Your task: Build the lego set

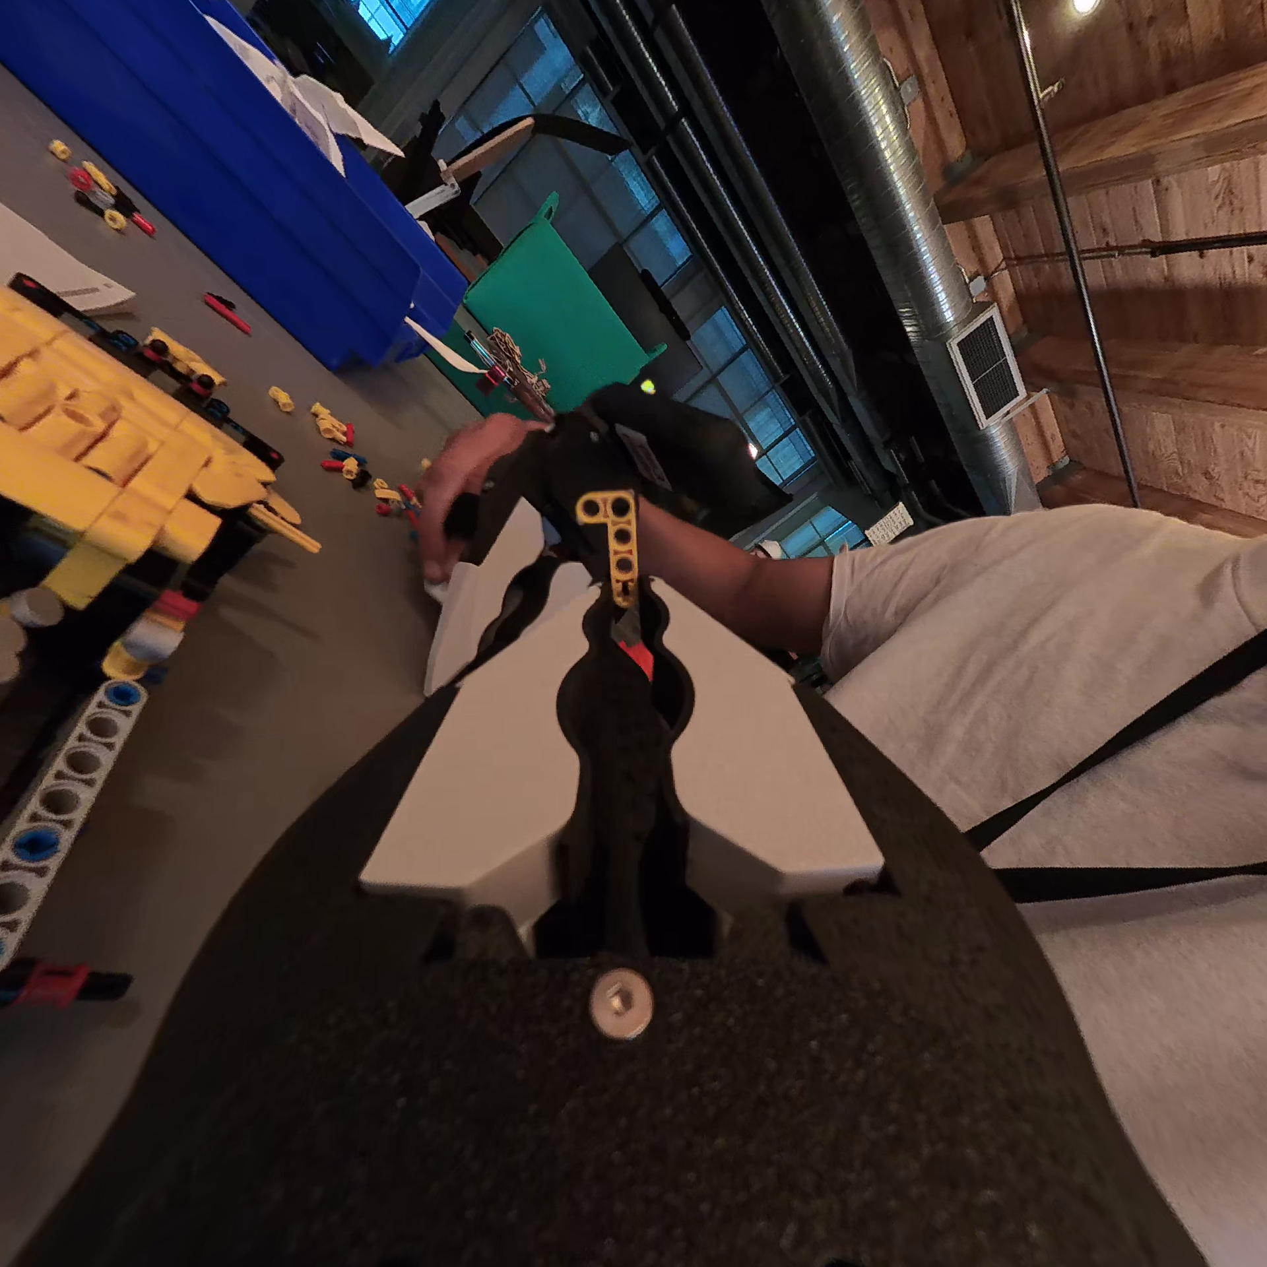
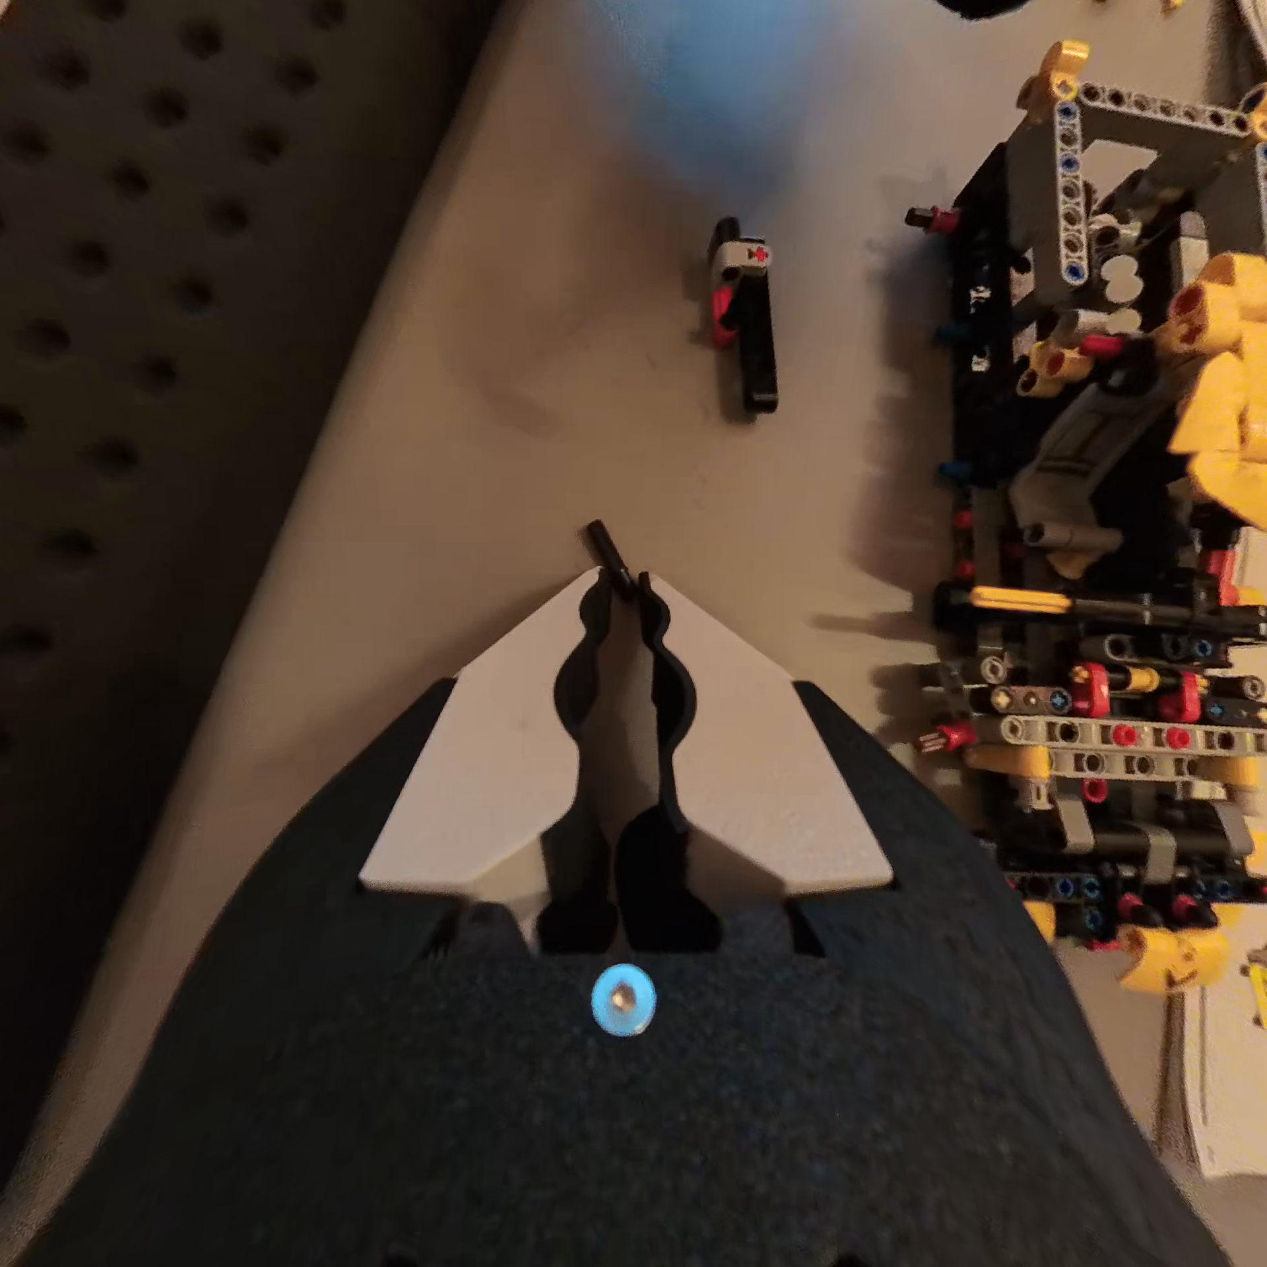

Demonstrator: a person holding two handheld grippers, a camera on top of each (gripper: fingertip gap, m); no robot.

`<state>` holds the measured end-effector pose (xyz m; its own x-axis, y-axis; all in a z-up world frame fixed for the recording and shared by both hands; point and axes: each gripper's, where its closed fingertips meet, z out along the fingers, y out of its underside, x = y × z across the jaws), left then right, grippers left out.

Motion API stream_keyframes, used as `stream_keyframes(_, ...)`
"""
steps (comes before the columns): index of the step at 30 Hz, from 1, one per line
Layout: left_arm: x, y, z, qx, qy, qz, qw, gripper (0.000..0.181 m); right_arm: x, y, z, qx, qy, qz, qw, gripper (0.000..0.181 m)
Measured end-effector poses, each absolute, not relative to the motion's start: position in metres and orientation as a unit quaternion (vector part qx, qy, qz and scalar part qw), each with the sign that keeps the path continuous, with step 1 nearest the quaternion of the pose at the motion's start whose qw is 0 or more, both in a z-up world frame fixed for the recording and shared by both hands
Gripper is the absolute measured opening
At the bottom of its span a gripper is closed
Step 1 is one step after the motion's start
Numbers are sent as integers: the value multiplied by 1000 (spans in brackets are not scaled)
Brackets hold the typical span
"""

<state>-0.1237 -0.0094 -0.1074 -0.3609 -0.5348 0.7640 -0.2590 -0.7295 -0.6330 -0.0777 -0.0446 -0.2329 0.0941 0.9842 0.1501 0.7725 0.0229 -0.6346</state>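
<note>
Because the right gripper [image 2: 622, 583] pinches the small black plastic pin [image 2: 609, 552] only at its fingertips, it may twist free; the left gripper [image 1: 625, 603] clamps a yellow L-shaped holed beam [image 1: 615, 545] by its end.

A grey table [image 1: 295, 685] fills the lower left of the left wrist view. Along its far edge stand blue plastic bins [image 1: 226, 192] with loose white papers [image 1: 308, 110] lying on top. Just beyond them sits a green container [image 1: 548, 308]. A white sheet of paper [image 1: 48, 267] lies flat on the table at the left edge. Behind, tall windows [image 1: 617, 185] show blue light. A ribbed silver duct [image 1: 884, 206] runs across a wooden plank ceiling [image 1: 1131, 206], with a white vent grille [image 1: 987, 363] fixed to it. In the right wrist view, a dark perforated panel [image 2: 137, 274] lies beside the table's edge.
</note>
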Motion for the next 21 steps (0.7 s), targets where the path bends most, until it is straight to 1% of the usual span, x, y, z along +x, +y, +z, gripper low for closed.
stream_keyframes(4,-124,-3,-107,-562,345,-746,100,6,-77,-48,-233,-701,-633,146,294,7)
stream_keyframes(6,-124,-2,-107,-563,342,-746,100,6,-74,-54,-233,-727,-617,139,267,7)
stream_keyframes(9,-124,-4,-107,-564,345,-744,100,7,-71,-59,-233,-751,-596,127,255,8)
stream_keyframes(15,-122,-9,-109,-564,356,-739,96,7,-77,-65,-229,-722,-608,144,299,11)
stream_keyframes(18,-122,-10,-110,-564,358,-737,97,7,-78,-64,-232,-710,-623,152,290,14)
stream_keyframes(21,-122,-9,-111,-566,360,-736,96,7,-80,-67,-233,-700,-633,185,273,8)
